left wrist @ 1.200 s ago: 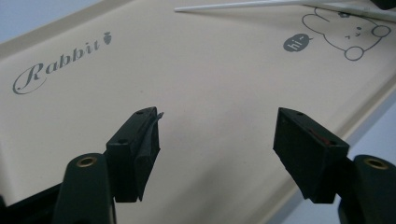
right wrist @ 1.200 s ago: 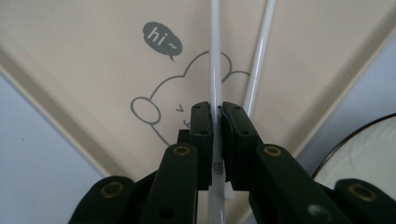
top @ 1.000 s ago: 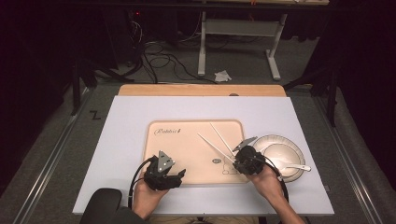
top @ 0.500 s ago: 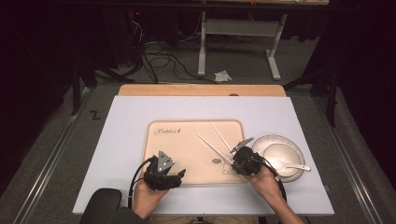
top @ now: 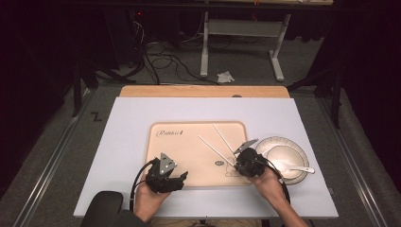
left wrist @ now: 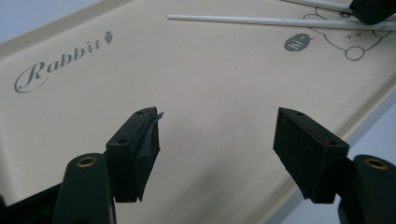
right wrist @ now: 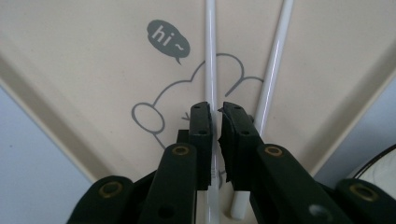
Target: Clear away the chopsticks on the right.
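One white chopstick is pinched near its end by the right gripper. If lifted, it could swivel and slip (the left gripper is held wide apart, empty).

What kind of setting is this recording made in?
Probably a lab or studio staged as a meal setting: a white table with a beige tray, chopsticks and a plate, with loose cables on the dark carpeted floor behind.

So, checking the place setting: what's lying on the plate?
A white spoon lies on the plate, handle toward its right rim. The right gripper and hand cover its left edge.
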Demonstrator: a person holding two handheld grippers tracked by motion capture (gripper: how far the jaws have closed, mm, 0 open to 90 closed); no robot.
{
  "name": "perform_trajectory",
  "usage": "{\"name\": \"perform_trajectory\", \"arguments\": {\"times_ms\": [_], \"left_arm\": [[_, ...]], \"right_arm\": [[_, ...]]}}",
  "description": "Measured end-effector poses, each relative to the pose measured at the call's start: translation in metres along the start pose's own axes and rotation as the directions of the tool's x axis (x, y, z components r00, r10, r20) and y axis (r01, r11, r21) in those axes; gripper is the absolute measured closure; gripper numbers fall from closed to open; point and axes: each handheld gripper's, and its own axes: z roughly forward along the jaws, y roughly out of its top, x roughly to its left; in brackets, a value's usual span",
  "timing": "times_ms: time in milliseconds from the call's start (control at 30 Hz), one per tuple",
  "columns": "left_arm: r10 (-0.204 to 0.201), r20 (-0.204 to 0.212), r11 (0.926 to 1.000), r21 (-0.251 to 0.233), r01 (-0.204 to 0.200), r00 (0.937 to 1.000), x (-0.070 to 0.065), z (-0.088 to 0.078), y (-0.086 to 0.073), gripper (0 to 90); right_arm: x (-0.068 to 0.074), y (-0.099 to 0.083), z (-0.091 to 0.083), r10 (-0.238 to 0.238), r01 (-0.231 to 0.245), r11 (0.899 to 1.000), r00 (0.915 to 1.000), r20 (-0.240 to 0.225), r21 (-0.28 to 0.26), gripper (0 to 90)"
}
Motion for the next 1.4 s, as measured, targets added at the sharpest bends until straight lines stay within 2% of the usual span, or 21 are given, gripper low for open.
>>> {"name": "perform_trajectory", "arguments": {"times_ms": [167,333,467,867,1400], "left_arm": [[-0.002,-0.002,1.0,0.002,0.002,1.0,0.0,0.0,0.0,31.6],[-0.004,-0.004,1.0,0.001,0.004,1.0,0.0,-0.001,-0.001,31.6],[-0.009,-0.008,1.0,-0.002,0.009,0.9999,0.001,-0.002,-0.002,31.6],[-0.028,-0.03,0.9996,-0.003,0.028,0.9992,0.003,-0.008,-0.006,31.6],[-0.055,-0.06,0.9985,-0.009,0.054,0.9967,0.005,-0.014,-0.013,31.6]], "right_arm": [[0.004,0.003,0.001,-0.03,0.03,0.999,0.9993,-0.022,-0.026,89.2],[0.009,0.01,0.008,-0.061,0.061,0.998,0.9979,-0.024,-0.004,90.0],[0.01,0.014,0.013,-0.064,0.064,0.998,0.9976,-0.026,-0.003,90.0],[0.003,0.025,0.021,-0.027,0.027,1.0,0.9994,0.019,0.01,90.0],[-0.009,0.033,0.028,0.035,-0.035,0.999,0.9981,0.05,-0.016,90.0]]}}
